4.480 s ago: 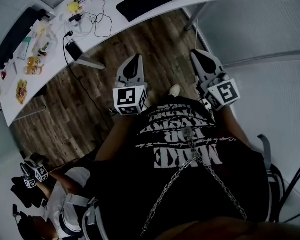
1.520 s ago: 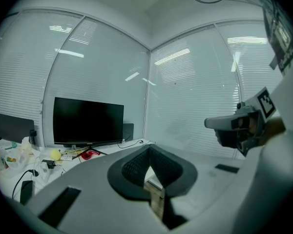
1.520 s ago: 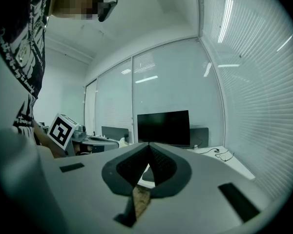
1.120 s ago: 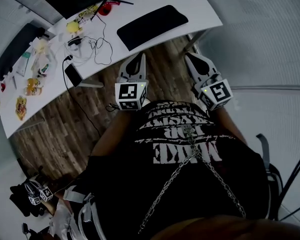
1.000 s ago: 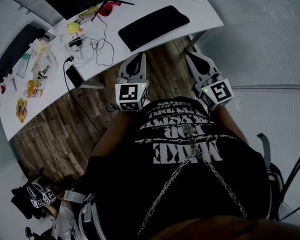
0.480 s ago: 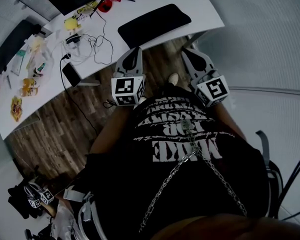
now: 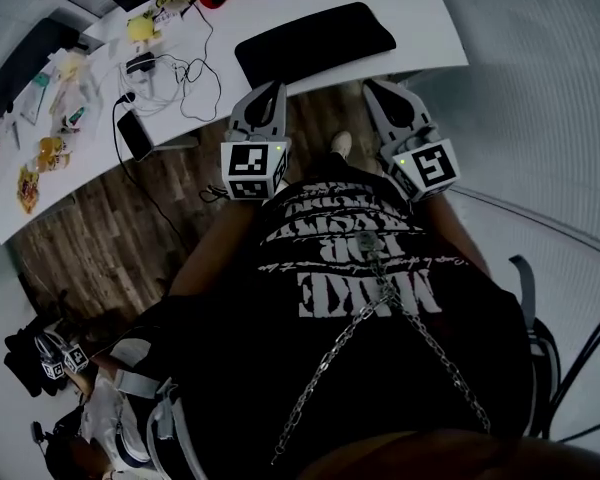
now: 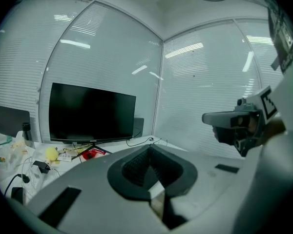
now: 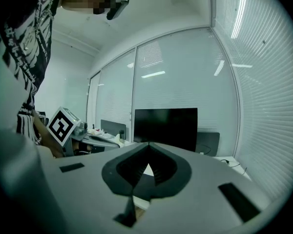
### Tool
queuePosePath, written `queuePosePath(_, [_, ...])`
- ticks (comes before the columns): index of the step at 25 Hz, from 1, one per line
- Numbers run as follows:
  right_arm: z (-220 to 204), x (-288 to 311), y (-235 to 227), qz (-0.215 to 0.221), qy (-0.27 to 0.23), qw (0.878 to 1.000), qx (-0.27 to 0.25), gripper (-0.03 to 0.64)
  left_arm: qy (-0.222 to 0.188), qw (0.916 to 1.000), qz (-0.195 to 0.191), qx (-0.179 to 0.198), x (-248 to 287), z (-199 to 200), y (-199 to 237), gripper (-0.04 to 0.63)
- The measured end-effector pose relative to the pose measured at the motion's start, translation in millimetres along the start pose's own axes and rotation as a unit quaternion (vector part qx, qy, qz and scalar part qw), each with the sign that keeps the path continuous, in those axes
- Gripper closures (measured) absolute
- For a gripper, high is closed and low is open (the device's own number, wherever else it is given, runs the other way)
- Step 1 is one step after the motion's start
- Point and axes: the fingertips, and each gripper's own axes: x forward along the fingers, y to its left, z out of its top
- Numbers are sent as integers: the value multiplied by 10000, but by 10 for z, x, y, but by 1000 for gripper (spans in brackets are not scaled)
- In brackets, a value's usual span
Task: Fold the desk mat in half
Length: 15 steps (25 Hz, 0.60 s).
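Desk mat [image 7: 315,40] flat on desk [image 7: 435,28], left gripper [image 7: 271,88], right gripper [image 7: 372,87] nearby, fingers pressed together.

An office. A wide black monitor [image 8: 92,113] stands on a white worktop [image 7: 432,34]. Behind the worktop rise glass walls with blinds [image 8: 205,89]; beneath it lies wood-plank flooring [image 7: 100,238].

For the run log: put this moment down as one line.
fold: not yet begun | left gripper: shut, empty | right gripper: shut, empty | black rectangular desk mat: flat on white desk
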Motion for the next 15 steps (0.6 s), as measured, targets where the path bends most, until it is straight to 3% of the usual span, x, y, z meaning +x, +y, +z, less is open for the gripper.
queuePosePath(15, [-77,427,-1018,734,-49,9972,102,618,179,9982,547,-162,927,66,-150,587])
